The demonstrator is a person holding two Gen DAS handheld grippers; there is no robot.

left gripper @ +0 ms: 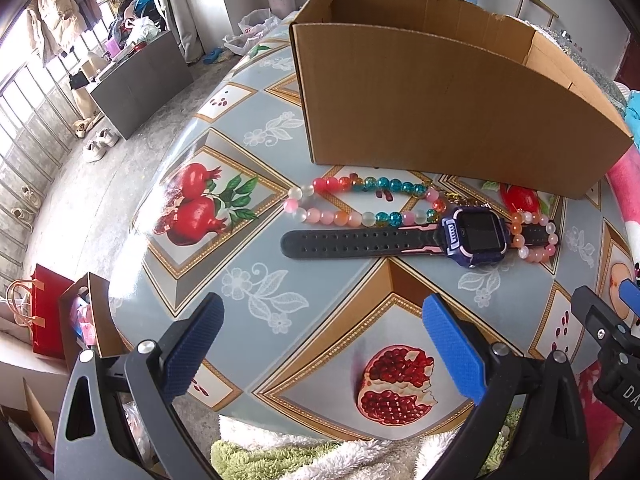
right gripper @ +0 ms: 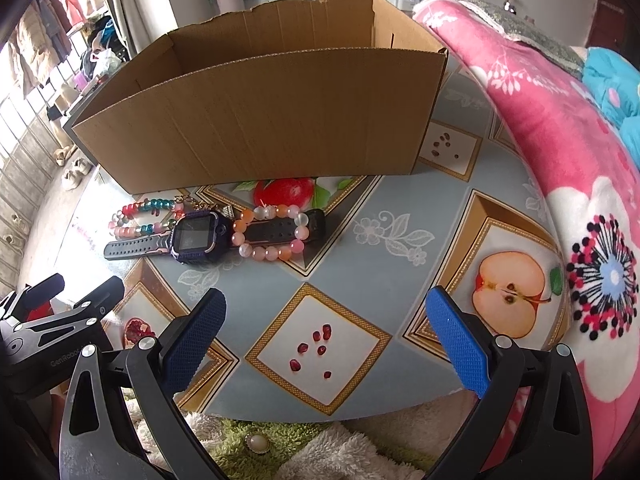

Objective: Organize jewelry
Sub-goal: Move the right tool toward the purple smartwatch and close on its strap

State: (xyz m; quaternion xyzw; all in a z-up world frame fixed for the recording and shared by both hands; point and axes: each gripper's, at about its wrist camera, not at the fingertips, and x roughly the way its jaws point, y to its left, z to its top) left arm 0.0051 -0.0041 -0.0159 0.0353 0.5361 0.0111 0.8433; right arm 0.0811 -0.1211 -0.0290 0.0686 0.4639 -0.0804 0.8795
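Note:
A purple smartwatch point(left gripper: 476, 236) point(right gripper: 196, 236) with a black strap lies flat on the patterned table, in front of an open cardboard box point(left gripper: 432, 108) point(right gripper: 264, 120). A long multicoloured bead string point(left gripper: 360, 200) point(right gripper: 140, 216) lies just behind the strap. A small pink and orange bead bracelet point(left gripper: 536, 236) point(right gripper: 272, 232) rings the strap's other end. My left gripper point(left gripper: 324, 344) hovers open over the table's near edge, well short of the watch. My right gripper point(right gripper: 326, 340) is open too, over bare table to the right of the jewelry. Neither holds anything.
A pink floral blanket point(right gripper: 560, 160) rises along the table's right side. Fluffy green and white fabric point(left gripper: 320, 456) lies under the near edge. Left of the table the floor drops away, with a red bag point(left gripper: 48, 320), shoes point(left gripper: 100, 144) and a grey cabinet point(left gripper: 140, 80).

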